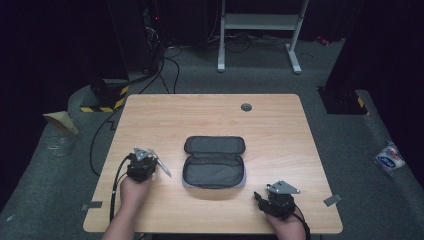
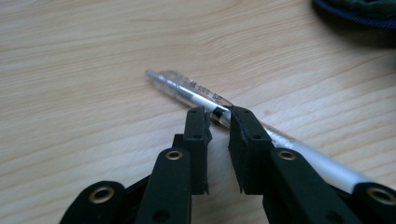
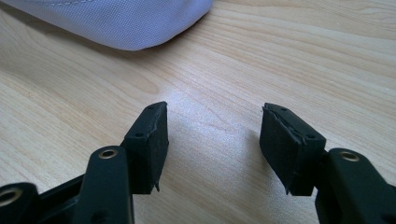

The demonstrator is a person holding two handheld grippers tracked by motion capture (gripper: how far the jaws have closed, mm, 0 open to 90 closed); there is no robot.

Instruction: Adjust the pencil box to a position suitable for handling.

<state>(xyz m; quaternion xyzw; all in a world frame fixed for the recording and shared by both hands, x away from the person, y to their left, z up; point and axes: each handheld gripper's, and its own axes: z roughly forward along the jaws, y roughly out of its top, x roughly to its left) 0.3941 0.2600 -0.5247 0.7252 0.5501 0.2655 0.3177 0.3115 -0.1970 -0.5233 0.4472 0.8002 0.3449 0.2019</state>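
On the left part of the wooden table (image 1: 150,115), a pen (image 2: 196,88) is clamped crosswise between the tips of the left gripper (image 2: 219,114). Its clear front end is seen jutting past the jaws on one side, while the silvery barrel runs back under the other jaw, close above the tabletop; whether it rests on the wood can hardly be told from the blurred close view. From the high view, the pen (image 1: 161,163) is seen slanting out of the left gripper (image 1: 150,159) toward an open grey pencil case (image 1: 214,161), which is laid flat at the middle of the table with its lid folded back. Pen and case are kept apart by a strip of bare wood.

Near the front right corner, the right gripper (image 1: 260,199) is held low over the table, its jaws parted with nothing between them. A pale edge of the case (image 3: 121,23) is seen just beyond those jaws.
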